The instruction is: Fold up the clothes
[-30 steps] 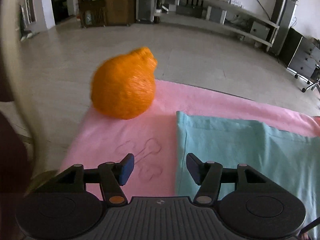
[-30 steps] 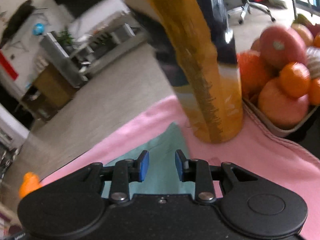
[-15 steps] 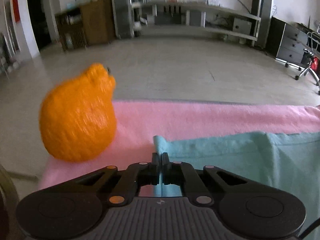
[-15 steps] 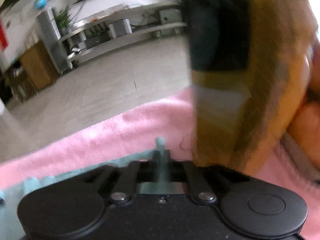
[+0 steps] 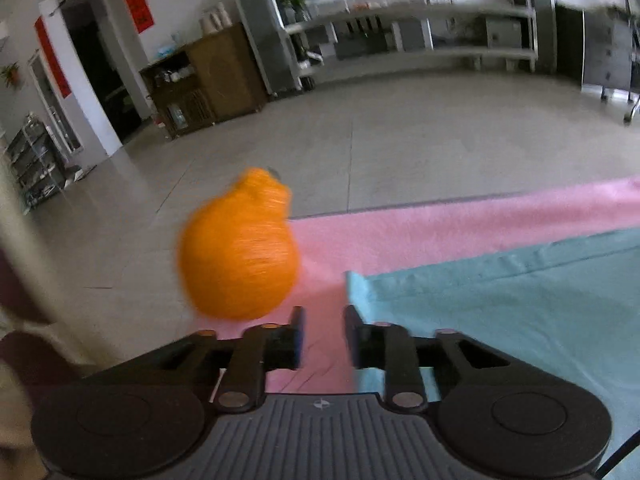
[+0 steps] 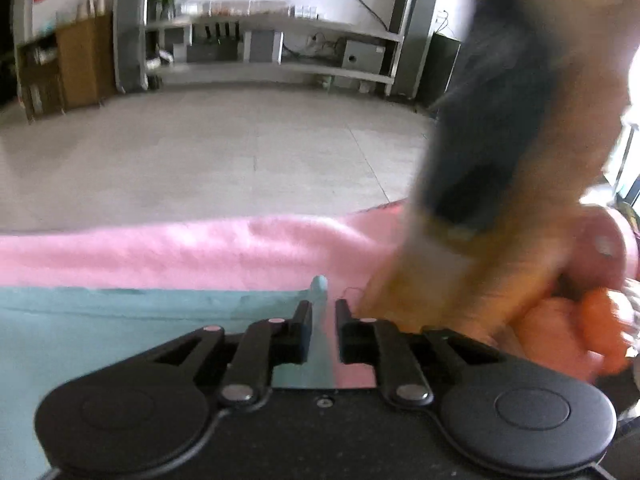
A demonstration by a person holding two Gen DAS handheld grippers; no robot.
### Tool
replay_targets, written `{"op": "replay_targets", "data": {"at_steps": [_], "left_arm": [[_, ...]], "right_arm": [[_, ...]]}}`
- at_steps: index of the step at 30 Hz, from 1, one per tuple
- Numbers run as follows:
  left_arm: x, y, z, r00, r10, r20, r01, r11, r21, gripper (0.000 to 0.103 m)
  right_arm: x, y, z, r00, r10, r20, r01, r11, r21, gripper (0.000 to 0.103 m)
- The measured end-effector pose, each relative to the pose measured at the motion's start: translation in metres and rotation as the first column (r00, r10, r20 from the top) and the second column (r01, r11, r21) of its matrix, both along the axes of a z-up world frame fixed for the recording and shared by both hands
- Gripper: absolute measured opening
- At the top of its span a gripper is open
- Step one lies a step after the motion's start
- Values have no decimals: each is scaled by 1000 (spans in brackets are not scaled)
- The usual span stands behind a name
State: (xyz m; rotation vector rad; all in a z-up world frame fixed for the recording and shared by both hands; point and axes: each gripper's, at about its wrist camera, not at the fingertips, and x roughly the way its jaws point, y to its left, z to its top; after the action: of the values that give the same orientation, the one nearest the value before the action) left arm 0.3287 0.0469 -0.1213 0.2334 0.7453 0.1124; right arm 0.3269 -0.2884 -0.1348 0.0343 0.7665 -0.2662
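- The tiled floor (image 5: 400,148) fills the upper half of both views, with a long grey shelf unit (image 5: 420,40) along the far wall and a brown wooden cabinet (image 5: 204,76) at the upper left of the left-wrist view.
- A pink cloth (image 5: 440,232) covers the desk and runs as a band across the middle of each view; its far edge meets the floor.
- The teal garment (image 5: 520,312) lies flat on the pink cloth. In the left-wrist view it takes up the lower right, with its corner just above the gripper; in the right-wrist view it takes up the lower left (image 6: 120,320), its corner standing up as a small peak at centre.
- A tall orange bottle with a dark label (image 6: 500,160) stands blurred at the right of the right-wrist view — fruit (image 6: 600,320) crowds the lower right beside it.
- An orange fruit with a knobbed top (image 5: 240,256) sits at the left edge of the pink cloth, left of centre, blurred.
- The left gripper (image 5: 322,332) has just been opening: its jaws stand apart with a clear gap, nothing between the pads, the garment's edge beside the right-hand finger.
- The right gripper (image 6: 323,320) has also just been opening — a narrow gap. The garment's edge shows in that gap, though the pads do not look pressed on it.
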Motion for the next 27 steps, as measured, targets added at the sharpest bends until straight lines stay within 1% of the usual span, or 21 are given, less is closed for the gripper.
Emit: {"op": "replay_targets", "data": {"at_steps": [3,4,5,7,9,10,11,12,13,14,15,16,17,18,20,21,22,24,25,26,27], "left_arm": [[-63,13,34,999,-36,35,37,999,-9,31],[-86,18,43,998,-46,41,47,999,-10,31],[-109,24,50,997,-57,44,58,998,-33,32],[-154,35,63,996,-78,52,82,993,-85,33],[-194,50,66,995,-93,47,100,981,-166,37],[-206,55,61,995,-96,38,102,973,-209,38],[-209,57,49,997,-78,14,79,962,-260,39],[-211,58,36,998,-58,-13,51,949,-311,38],[-213,59,23,998,-40,-41,23,933,-360,32],[-215,60,10,997,-24,-69,-7,913,-408,24],[-210,60,-2,993,-11,-117,-44,889,-455,20],[-204,59,-9,990,-13,-139,-57,873,-485,13],[-197,57,-16,988,-16,-156,-68,856,-513,16],[-192,52,-19,990,-10,-143,-60,877,-477,16],[-186,41,-26,992,8,-122,-55,922,-384,15],[-186,37,-31,993,20,-120,-59,940,-335,15],[-181,36,-38,989,29,-142,-74,942,-327,15],[-173,39,-51,978,46,-204,-115,932,-345,16],[-171,41,-56,971,55,-231,-136,927,-350,16],[-168,42,-61,966,71,-250,-156,928,-338,22],[-170,43,-62,966,79,-248,-161,930,-331,22]], "right_arm": [[-56,-11,48,1000,6,24,-9,991,132,17],[-80,-15,63,999,10,38,-17,985,172,19],[-105,-19,77,999,14,53,-25,977,212,23],[-147,-28,97,997,24,69,-42,961,274,27],[-186,-34,107,995,27,94,-58,938,340,32],[-205,-36,112,994,28,107,-66,925,373,35],[-222,-38,113,993,31,116,-77,910,407,38],[-233,-39,106,992,33,121,-82,897,434,40],[-244,-40,99,992,33,125,-87,884,459,42],[-245,-42,82,993,17,120,-73,871,485,43],[-244,-44,64,993,-3,114,-56,858,511,43],[-244,-46,46,994,-22,107,-39,843,537,43],[-243,-48,28,994,-40,99,-22,827,561,42],[-241,-56,8,996,-70,61,21,808,589,41],[-231,-71,-10,991,-122,-58,132,791,598,36],[-226,-77,-12,988,-142,-58,149,793,590,36],[-220,-84,-13,985,-162,-50,161,797,582,37],[-210,-88,-21,983,-172,-67,181,821,542,37],[-204,-86,-28,983,-159,-92,183,820,542,37],[-198,-85,-35,983,-144,-116,184,817,546,37],[-192,-83,-42,982,-129,-141,186,815,549,37]]}}
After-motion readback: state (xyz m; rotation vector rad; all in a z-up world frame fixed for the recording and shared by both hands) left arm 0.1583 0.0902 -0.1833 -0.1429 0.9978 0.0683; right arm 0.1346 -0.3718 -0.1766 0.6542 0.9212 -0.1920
